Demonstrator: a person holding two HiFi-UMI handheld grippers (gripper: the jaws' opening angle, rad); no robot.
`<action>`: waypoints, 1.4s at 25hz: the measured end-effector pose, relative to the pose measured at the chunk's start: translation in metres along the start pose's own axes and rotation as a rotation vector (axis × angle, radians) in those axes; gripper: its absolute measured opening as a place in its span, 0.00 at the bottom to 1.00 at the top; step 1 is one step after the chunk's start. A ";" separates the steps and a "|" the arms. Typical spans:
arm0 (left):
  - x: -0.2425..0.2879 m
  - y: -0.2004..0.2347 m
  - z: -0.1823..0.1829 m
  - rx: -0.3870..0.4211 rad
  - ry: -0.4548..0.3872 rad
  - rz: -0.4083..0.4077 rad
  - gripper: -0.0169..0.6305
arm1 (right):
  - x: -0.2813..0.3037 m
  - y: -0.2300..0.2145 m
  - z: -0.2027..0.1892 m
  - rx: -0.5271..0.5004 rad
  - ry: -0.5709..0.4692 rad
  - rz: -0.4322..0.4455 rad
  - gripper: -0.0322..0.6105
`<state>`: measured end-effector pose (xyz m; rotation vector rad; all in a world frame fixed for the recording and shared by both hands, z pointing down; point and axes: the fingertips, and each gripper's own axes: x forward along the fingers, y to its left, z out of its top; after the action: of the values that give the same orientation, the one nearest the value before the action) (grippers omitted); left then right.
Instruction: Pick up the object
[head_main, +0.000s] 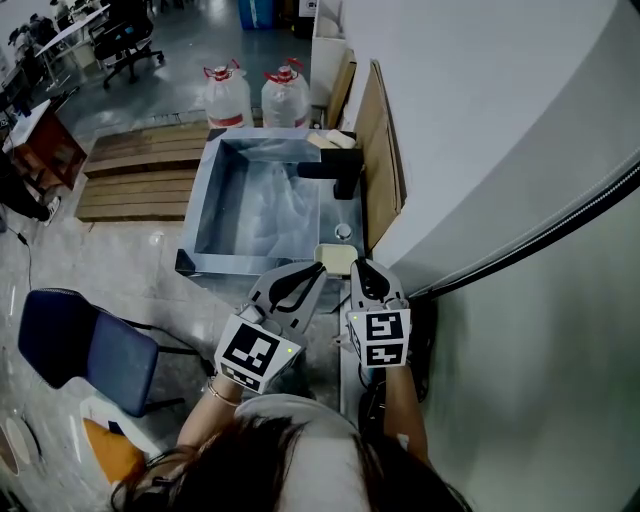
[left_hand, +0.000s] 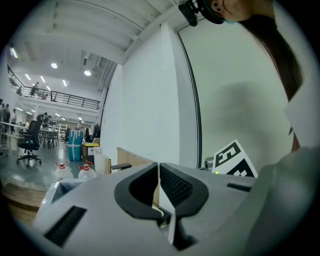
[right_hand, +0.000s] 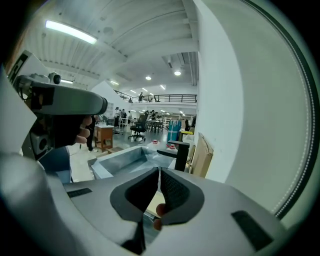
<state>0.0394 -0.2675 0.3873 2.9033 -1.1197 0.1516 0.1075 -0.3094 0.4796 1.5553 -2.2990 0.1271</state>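
A pale yellow block-like object (head_main: 336, 258) lies on the steel ledge at the sink's near right corner. Both grippers are held close together just short of it. My left gripper (head_main: 320, 268) points at its left side, its jaws closed tip to tip with nothing between them (left_hand: 158, 166). My right gripper (head_main: 356, 264) sits at the object's right edge, also shut and empty (right_hand: 159, 171). A sliver of the pale object (right_hand: 156, 202) shows below the right jaws. Whether either tip touches it is hidden.
A deep steel sink (head_main: 200, 200) with a black faucet (head_main: 340, 170) lies ahead. A wooden board (head_main: 378, 150) leans on the white wall at the right. Two water jugs (head_main: 228, 95) and wooden pallets (head_main: 140, 170) stand beyond. A blue chair (head_main: 80, 345) is at the left.
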 end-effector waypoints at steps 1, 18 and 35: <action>0.001 0.002 -0.001 -0.001 0.001 -0.002 0.04 | 0.004 -0.001 -0.003 -0.003 0.011 0.001 0.09; 0.023 0.020 -0.018 -0.019 0.046 -0.021 0.04 | 0.054 -0.012 -0.070 0.011 0.214 0.008 0.14; 0.030 0.037 -0.036 -0.038 0.088 -0.023 0.04 | 0.085 -0.026 -0.118 0.063 0.373 -0.057 0.19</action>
<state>0.0337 -0.3131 0.4254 2.8443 -1.0626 0.2524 0.1322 -0.3620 0.6151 1.4794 -1.9751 0.4396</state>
